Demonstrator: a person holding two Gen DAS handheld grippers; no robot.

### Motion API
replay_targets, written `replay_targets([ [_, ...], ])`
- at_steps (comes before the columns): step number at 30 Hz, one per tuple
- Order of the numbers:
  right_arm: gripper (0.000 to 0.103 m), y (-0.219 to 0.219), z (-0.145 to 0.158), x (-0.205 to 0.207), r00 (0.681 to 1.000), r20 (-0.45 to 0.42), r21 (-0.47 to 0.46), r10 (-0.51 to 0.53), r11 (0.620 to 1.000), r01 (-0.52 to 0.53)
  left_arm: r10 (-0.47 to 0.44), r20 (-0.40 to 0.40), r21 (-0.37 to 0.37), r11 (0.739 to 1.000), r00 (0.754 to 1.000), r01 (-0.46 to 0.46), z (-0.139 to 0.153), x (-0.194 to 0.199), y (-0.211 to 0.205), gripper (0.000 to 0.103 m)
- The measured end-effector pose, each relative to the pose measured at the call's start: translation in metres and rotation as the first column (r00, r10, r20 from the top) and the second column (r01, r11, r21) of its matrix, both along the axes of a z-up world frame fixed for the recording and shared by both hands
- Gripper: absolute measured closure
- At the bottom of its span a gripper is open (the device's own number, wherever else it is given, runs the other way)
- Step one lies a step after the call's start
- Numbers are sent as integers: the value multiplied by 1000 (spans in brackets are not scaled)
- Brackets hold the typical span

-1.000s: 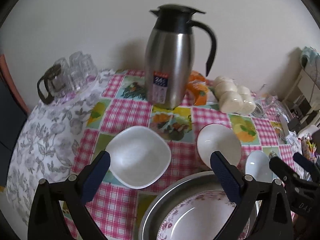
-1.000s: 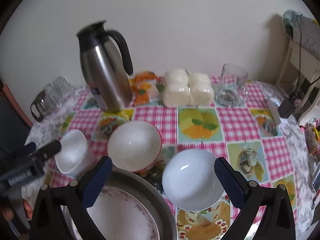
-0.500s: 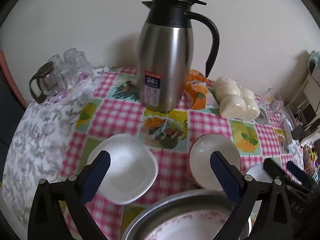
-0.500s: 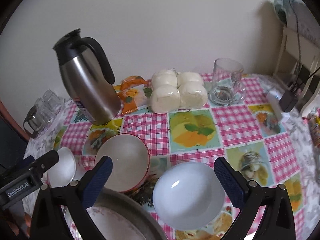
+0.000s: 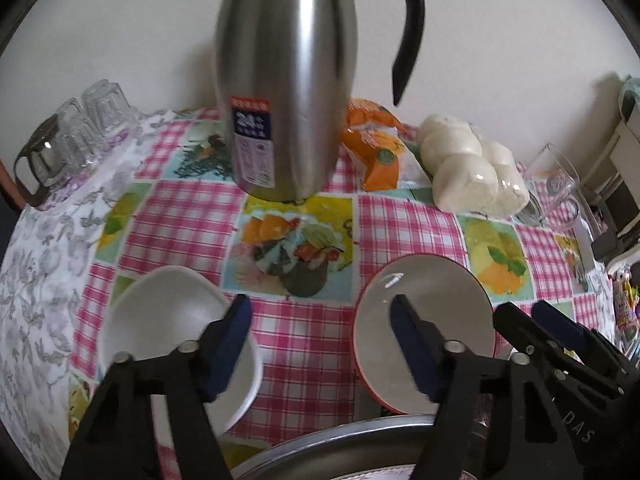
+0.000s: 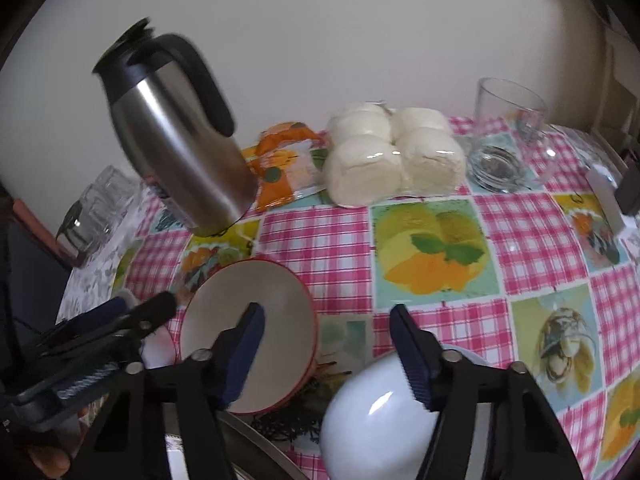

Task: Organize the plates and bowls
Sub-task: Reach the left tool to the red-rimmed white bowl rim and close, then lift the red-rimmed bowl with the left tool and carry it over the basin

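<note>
— What did each camera give you?

— My left view had the square bowl (image 5: 176,328) under the left gripper (image 5: 320,344), mouth up on the cloth (image 5: 304,344), left of the red-rimmed bowl (image 5: 428,320). My right view showed only a sliver of that square bowl; instead it had the white bowl (image 6: 372,420), lying dome up at the near edge, just right of the red-rimmed one (image 6: 248,332).

— And the claws?

— Both stood wide apart, gripping nothing. The right gripper (image 6: 328,344) hung over the gap between the red-rimmed and white bowls. The red-rimmed bowl was tilted, its mouth facing me. A metal tray (image 5: 344,452) sat at the near edge; the flask (image 5: 284,80) stood upright behind.
</note>
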State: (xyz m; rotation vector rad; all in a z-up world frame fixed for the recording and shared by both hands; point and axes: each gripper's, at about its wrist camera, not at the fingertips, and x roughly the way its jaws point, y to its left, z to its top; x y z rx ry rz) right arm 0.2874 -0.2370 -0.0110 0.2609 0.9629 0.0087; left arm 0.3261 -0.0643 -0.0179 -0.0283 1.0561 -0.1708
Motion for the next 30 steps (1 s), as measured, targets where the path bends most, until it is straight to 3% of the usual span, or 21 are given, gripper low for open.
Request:
replay_targets([
  [7,64,12,-16,5,998,-32,-15,47,999,-47,-38,-44,7,999,998,38,-22,3,-13,50],
  [15,70,18,-32,10,994,-78,-14,70,997,-72,-48,-86,45,998,995,52,-39,5,-21,53],
  [21,77,20,-37,12,992,-96,-9,80,997,-81,-72,-92,60,995,993,78,-43,2,-27,71],
  [23,78,22,-38,12,992,-101,-20,81,996,-84,-94,-100,44,994,991,98,-44,0,-31,84],
  [30,85,18,-40,13,991,-110,-13,74,997,-75,-116,-125,50,991,985,123,-53,-2,-35,88],
])
